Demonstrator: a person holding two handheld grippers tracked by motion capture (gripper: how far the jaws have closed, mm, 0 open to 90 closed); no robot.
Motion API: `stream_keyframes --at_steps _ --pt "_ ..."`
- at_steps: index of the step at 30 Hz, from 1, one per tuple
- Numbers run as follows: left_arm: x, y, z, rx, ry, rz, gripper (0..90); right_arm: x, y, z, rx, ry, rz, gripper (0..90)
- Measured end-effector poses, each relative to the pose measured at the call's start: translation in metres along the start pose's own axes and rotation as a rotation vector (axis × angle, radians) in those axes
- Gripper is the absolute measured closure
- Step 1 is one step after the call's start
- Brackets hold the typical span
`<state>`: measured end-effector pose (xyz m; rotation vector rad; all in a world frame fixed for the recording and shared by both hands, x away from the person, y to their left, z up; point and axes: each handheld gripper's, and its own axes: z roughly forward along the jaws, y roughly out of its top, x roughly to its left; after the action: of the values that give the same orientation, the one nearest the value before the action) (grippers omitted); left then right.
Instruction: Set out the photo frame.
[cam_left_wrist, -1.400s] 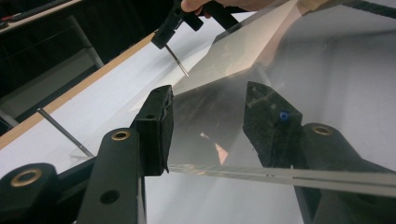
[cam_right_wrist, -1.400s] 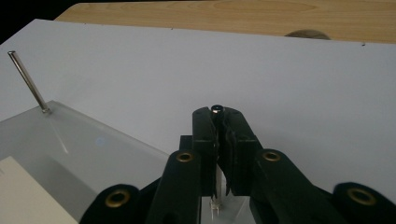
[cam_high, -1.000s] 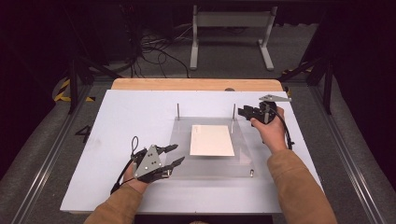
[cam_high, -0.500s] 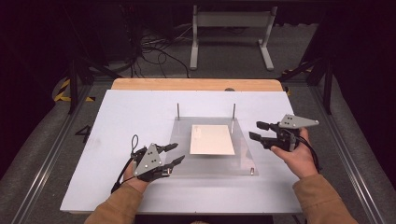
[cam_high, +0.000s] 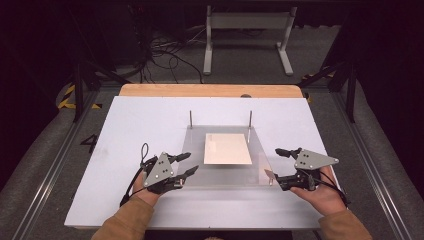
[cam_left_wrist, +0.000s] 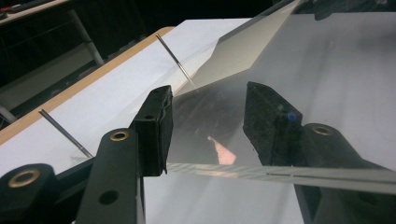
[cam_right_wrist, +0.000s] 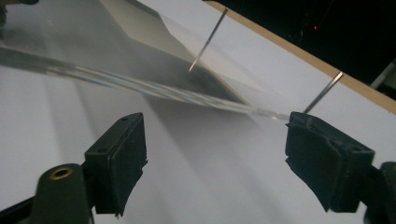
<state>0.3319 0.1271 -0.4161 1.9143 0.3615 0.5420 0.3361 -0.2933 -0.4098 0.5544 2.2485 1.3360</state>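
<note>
Clear plate (cam_high: 260, 165) — left hand-held gripper (cam_high: 186, 164) astride edge | right hand-held gripper (cam_high: 276, 162) opening, empty

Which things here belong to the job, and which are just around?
In the job: clear plate, white sheet, upright pins, left gripper, right gripper.
Just around: floor cables, metal stand.

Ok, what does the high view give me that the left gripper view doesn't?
High view: the right gripper, whose jaws have just been opening with nothing between them, beside the right edge of the clear plate. Left gripper view: a close look at the plate's near edge running across the gap between the spread jaws of the left gripper. Both: plate, white sheet, upright pins.
</note>
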Motion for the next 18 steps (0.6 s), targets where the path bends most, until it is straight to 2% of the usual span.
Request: stream_keyframes --at_steps 2,5,9,10,11,13,15,18 --pt "0.000 0.000 0.000 0.000 -0.001 -0.002 51.4 0.003 0.002 0.005 -0.038 0.000 -0.017 20.4" --pt "0.000 0.000 0.000 -0.001 -0.003 -0.001 51.5 0.007 0.005 0.012 -0.087 0.004 -0.051 25.5" --pt "0.000 0.000 0.000 -0.001 -0.004 0.000 51.5 0.011 0.006 0.022 -0.103 0.032 -0.069 34.9" --pt "0.000 0.000 0.000 -0.001 -0.004 0.001 51.5 0.011 0.006 0.022 -0.103 0.032 -0.069 34.9" --pt "0.000 0.000 0.000 0.000 -0.004 0.001 51.5 0.012 0.005 0.026 -0.117 0.034 -0.087 40.0" --pt "0.000 0.000 0.000 0.001 -0.004 0.002 51.5 0.013 0.005 0.029 -0.131 0.040 -0.096 43.9" --pt "0.000 0.000 0.000 0.002 -0.005 0.004 51.5 0.012 0.006 0.029 -0.147 0.042 -0.080 51.1" --pt "0.001 0.000 0.000 0.000 -0.005 0.004 51.7 0.011 0.007 0.028 -0.138 0.039 -0.085 53.6"
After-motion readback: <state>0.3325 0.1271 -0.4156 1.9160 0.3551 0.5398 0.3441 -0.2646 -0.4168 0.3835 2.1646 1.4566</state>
